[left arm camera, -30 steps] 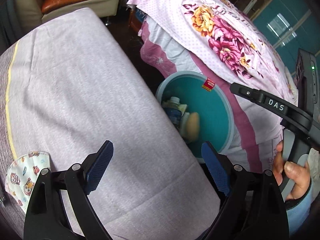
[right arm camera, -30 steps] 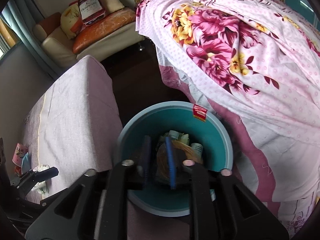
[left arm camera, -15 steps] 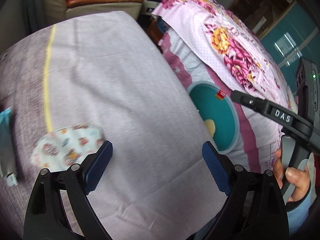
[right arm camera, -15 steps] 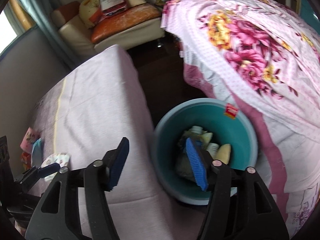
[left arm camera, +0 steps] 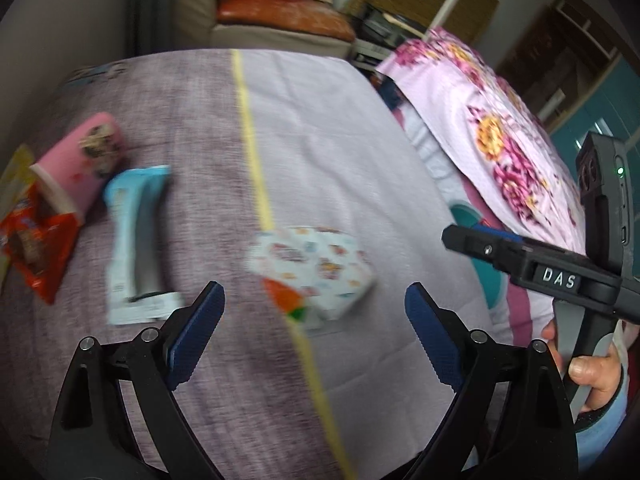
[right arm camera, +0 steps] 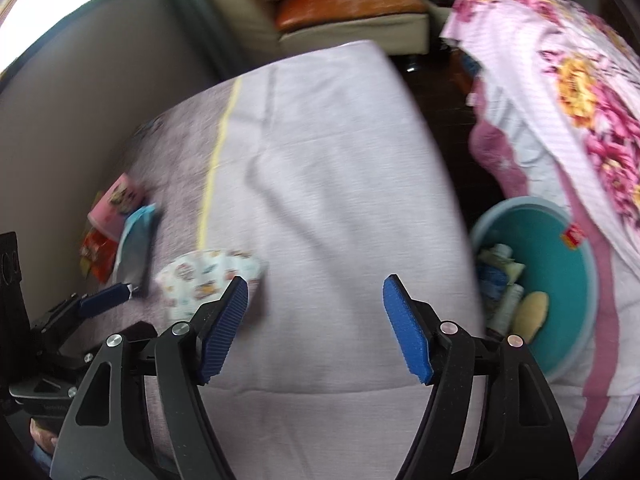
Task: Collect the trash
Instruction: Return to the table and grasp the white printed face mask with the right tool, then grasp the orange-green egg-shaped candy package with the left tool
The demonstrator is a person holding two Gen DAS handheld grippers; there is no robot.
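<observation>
A white cartoon-print packet (left arm camera: 314, 270) lies on the lilac bedspread just ahead of my open, empty left gripper (left arm camera: 314, 310). It also shows in the right wrist view (right arm camera: 200, 280). Left of it lie a blue-and-white wrapper (left arm camera: 136, 236), a pink packet (left arm camera: 80, 164) and a red snack bag (left arm camera: 36, 248). My right gripper (right arm camera: 316, 312) is open and empty above the bed. The teal bin (right arm camera: 560, 280) stands on the floor to its right and holds bottles and a yellow sponge (right arm camera: 530, 316).
A bed with a pink floral quilt (right arm camera: 580, 92) stands right of the bin. A sofa with orange cushions (right arm camera: 348, 4) is at the back. A grey wall (right arm camera: 80, 88) runs along the left of the bed.
Both grippers have swung left from the bin towards the bed. My right gripper has opened wide. The cartoon-print packet now lies centred ahead of my left gripper, and more trash has come into view.
</observation>
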